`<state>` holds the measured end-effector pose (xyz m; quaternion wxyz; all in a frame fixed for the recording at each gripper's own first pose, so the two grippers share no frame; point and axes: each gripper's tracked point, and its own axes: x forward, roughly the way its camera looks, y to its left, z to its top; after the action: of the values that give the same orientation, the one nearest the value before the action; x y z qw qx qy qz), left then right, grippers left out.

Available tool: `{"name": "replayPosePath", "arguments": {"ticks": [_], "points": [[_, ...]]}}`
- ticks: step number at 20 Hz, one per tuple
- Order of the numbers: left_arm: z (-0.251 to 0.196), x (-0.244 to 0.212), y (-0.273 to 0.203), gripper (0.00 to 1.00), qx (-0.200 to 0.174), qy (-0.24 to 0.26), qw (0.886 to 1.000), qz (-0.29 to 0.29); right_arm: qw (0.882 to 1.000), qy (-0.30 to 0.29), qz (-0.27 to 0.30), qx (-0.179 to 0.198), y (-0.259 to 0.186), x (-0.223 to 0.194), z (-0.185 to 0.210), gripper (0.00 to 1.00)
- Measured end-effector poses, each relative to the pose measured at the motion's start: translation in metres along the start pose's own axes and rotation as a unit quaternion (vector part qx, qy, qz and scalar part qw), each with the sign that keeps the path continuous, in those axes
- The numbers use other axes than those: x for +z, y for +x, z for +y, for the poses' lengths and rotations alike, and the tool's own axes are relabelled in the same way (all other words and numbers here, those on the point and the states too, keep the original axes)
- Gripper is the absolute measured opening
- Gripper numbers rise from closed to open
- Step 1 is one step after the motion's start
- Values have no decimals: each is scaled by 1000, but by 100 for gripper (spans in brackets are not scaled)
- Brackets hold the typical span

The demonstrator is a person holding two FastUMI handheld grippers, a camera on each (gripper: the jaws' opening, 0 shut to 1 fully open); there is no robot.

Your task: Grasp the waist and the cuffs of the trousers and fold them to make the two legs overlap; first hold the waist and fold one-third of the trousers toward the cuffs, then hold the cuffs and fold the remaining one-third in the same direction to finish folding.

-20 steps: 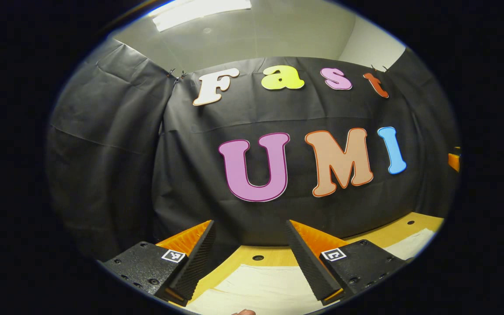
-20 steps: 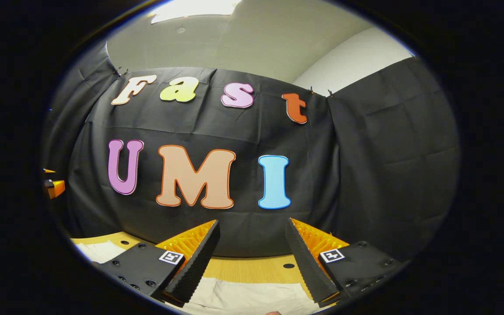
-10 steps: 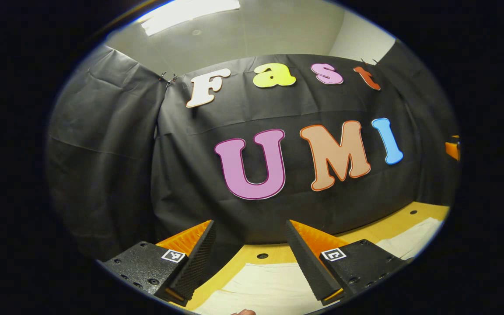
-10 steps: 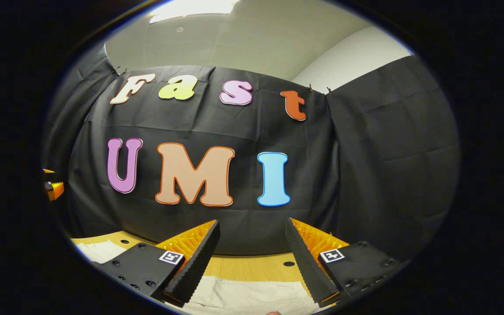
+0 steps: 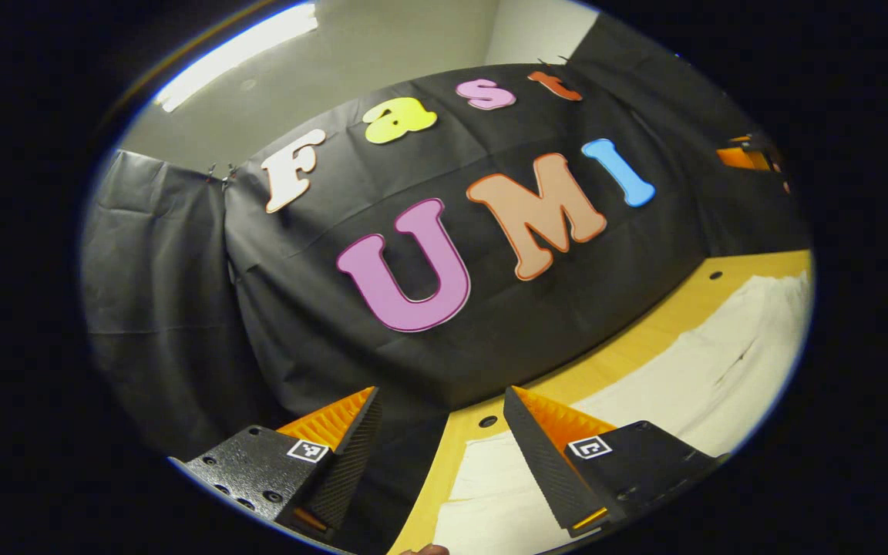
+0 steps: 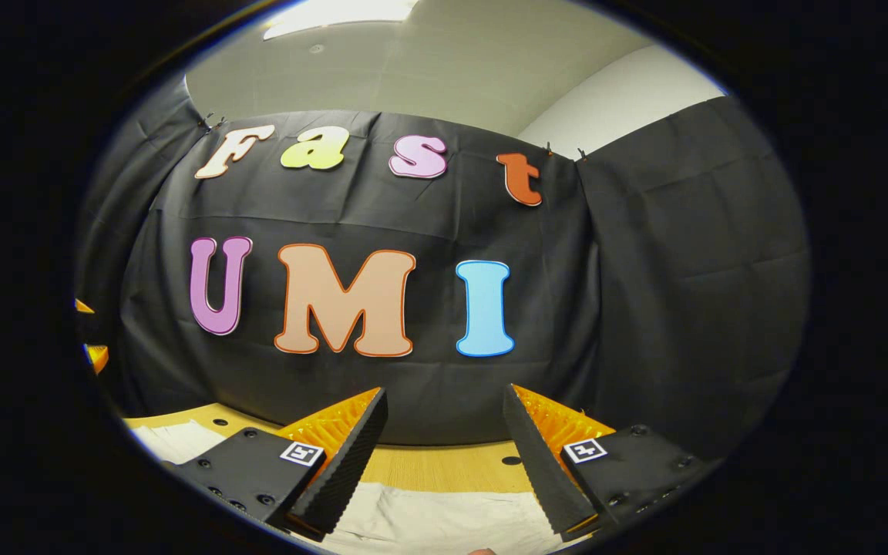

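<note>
Left gripper (image 5: 438,455): fingers spread apart, nothing between them, view rolled sideways. Trousers (image 5: 691,378) (pale cloth, flat on the wooden table (image 5: 644,339)) lie below and beyond its right finger. Right gripper (image 6: 444,455): fingers likewise apart, empty; trousers (image 6: 428,524) under and between the fingertips, not touched.

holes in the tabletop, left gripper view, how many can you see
2. One hole sits between the left gripper's open fingers, near the trousers' edge; the other hole lies far right by the black cloth. The trousers may hide more.
</note>
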<state>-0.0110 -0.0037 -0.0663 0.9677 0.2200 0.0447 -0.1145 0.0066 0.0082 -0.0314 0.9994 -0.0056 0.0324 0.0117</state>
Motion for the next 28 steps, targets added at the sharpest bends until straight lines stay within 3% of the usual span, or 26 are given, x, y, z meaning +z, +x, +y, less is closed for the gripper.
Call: {"name": "replayPosePath", "arguments": {"ticks": [5, 9, 12, 16, 22, 23, 28], "points": [[-42, -49, -18, 96, -78, 101, 991, 35, 1000, 1, 7, 8, -1, -9, 5, 97], [-75, -102, -37, 96, -144, 169, 972, 79, 1000, -3, 9, 10, -5, -15, 3, 97], [-92, -145, -61, 96, -208, 205, 948, 126, 1000, -7, 25, 14, -8, -28, 1, 97], [-94, -181, -80, 96, -260, 266, 915, 157, 999, -8, 36, 14, -11, -39, -6, 98], [-102, -223, -102, 97, -342, 325, 855, 214, 998, -22, 50, 5, -17, -50, -22, 97], [-102, -229, -105, 100, -350, 329, 848, 222, 998, -22, 53, 3, -18, -52, -24, 97], [-112, -257, -133, 97, -385, 333, 824, 249, 998, -22, 64, -2, -18, -60, -28, 98]]}}
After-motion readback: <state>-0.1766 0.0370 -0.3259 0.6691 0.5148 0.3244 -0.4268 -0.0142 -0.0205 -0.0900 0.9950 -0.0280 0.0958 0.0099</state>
